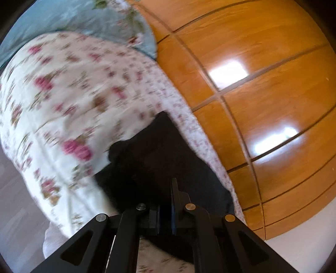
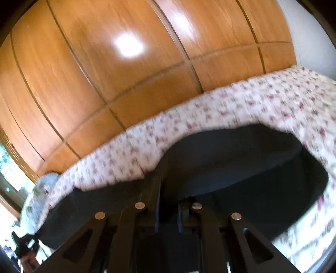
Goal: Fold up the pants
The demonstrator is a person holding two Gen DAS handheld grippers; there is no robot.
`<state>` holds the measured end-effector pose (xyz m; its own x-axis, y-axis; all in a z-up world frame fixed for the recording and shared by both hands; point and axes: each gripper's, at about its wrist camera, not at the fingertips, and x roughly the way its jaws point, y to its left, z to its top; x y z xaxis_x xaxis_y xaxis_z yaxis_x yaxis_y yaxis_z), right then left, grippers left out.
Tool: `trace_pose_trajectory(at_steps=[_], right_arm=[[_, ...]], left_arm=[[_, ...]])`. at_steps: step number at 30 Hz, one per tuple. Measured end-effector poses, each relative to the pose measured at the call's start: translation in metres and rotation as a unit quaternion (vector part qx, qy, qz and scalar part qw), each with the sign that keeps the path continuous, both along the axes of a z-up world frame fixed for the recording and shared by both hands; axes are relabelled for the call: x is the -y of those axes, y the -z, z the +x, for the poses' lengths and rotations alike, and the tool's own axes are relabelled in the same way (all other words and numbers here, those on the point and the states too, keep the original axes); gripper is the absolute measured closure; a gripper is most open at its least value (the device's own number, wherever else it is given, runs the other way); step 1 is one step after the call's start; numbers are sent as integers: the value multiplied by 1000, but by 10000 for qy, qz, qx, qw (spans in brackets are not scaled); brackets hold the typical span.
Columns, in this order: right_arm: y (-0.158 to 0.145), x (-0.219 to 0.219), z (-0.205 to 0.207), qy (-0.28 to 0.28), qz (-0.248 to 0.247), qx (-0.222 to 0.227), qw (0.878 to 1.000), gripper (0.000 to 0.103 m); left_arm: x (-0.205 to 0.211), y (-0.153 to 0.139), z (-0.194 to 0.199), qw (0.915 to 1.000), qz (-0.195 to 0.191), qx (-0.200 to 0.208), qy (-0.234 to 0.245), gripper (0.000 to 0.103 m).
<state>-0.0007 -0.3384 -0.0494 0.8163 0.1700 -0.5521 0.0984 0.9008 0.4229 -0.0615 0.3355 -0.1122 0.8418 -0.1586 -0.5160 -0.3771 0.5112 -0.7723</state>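
The black pants (image 1: 159,155) lie on a floral bedspread (image 1: 63,88) near the bed's edge. In the left wrist view my left gripper (image 1: 166,201) is shut, its fingers pressed together on the near edge of the dark cloth. The right wrist view shows the pants (image 2: 235,163) as a wide dark sheet, raised and bowed in front of the camera. My right gripper (image 2: 168,208) is shut on a fold of this cloth, which rises over the fingertips. The far part of the pants rests on the bedspread (image 2: 262,100). Both views are blurred.
A glossy wooden wardrobe (image 1: 262,73) with dark seams stands close behind the bed (image 2: 105,73). A pale blue pillow (image 1: 84,19) lies at the bed's far end. A window (image 2: 10,168) shows at the left edge of the right wrist view.
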Motion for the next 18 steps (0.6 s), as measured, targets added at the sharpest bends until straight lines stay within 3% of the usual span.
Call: trace_pose_trajectory(at_steps=[6, 9, 12, 15, 18], right_arm=[[53, 11, -9, 177, 410, -476, 9979, 91], [52, 11, -10, 202, 457, -397, 9980, 90], [43, 10, -18, 119, 530, -200, 9983, 91], [43, 6, -22, 56, 420, -245, 9988, 91], [53, 6, -24, 39, 476, -382, 9981, 91]], left_arm=[[4, 16, 0, 9992, 367, -167, 83, 97], [3, 6, -3, 9993, 371, 83, 10, 97], [4, -11, 0, 9976, 628, 293, 3, 97], [8, -10, 5, 9958, 913, 41, 25, 97], [7, 10, 1, 9965, 783, -297, -7, 96]])
